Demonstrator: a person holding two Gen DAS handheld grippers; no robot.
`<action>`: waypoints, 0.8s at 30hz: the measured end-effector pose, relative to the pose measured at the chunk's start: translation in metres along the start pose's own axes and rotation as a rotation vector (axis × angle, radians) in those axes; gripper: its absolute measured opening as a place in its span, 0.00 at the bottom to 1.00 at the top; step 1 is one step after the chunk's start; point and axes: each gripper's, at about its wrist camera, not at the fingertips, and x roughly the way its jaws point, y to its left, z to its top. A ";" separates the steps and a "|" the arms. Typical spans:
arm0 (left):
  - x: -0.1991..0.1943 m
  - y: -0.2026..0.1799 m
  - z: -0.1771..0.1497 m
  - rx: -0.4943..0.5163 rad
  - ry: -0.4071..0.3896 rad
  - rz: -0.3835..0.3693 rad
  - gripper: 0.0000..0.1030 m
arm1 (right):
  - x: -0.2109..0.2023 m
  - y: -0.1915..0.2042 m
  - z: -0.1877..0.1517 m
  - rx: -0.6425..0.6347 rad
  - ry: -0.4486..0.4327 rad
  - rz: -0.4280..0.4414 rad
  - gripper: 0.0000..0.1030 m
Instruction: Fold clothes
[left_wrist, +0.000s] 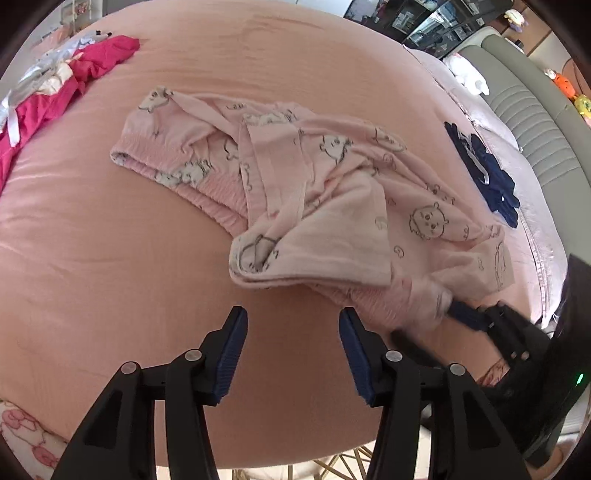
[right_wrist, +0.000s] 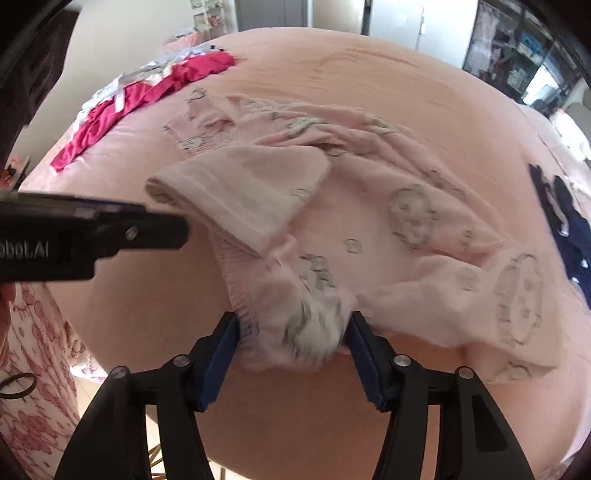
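Here, in the left wrist view, the left gripper hovers over bare pink bedsheet, jaws apart with nothing between them. The pink printed pajama pants lie crumpled mid-bed, just beyond its fingertips. A magenta garment lies far left, a navy garment at right.

In the right wrist view, the right gripper has bunched pajama waistband fabric between its pads; blur hides whether they press it. The left gripper's body enters from the left.

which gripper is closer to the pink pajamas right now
Right. The right gripper has a bunch of the pink pajamas between its fingers; the left gripper stands open over bare sheet just short of them.
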 end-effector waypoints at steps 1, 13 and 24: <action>0.001 -0.002 -0.001 0.017 -0.001 0.009 0.47 | -0.003 -0.020 -0.005 0.023 -0.006 -0.085 0.55; 0.015 -0.003 0.073 0.203 -0.004 0.130 0.47 | -0.017 -0.037 0.031 0.008 -0.084 0.154 0.69; -0.007 0.023 0.071 0.144 -0.082 0.193 0.47 | 0.057 -0.033 0.076 0.018 -0.032 -0.042 0.69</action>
